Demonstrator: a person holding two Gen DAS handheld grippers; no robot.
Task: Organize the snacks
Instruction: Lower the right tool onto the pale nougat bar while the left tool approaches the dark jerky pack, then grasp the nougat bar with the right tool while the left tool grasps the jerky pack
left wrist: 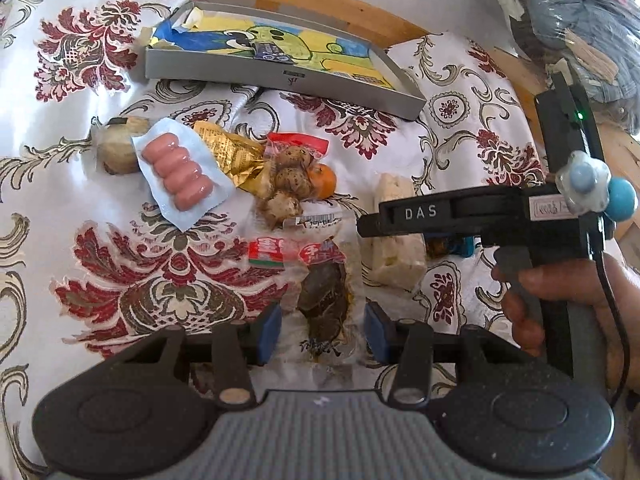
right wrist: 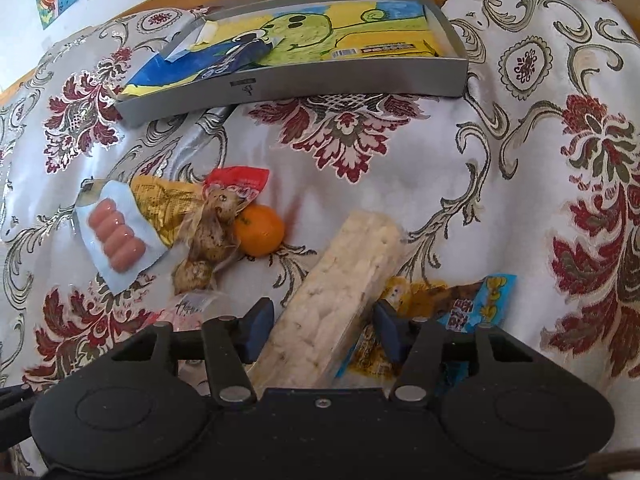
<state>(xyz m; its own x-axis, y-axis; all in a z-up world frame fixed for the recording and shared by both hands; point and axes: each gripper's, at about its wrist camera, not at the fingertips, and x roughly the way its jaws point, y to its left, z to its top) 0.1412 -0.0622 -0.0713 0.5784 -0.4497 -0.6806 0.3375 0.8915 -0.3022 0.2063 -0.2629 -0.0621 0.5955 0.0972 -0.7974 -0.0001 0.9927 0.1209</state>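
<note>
Right, barely started: my left gripper [left wrist: 322,330] hangs spread over the dark vacuum-packed snack [left wrist: 322,300], my right gripper [right wrist: 324,330] gapes around the pale rice bar [right wrist: 340,292], and the grey tray [right wrist: 320,84] holds only paper while the snacks lie on the cloth.

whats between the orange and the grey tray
Nothing: only bare patterned cloth lies between the orange and the grey tray, clearest in the right wrist view.
</note>
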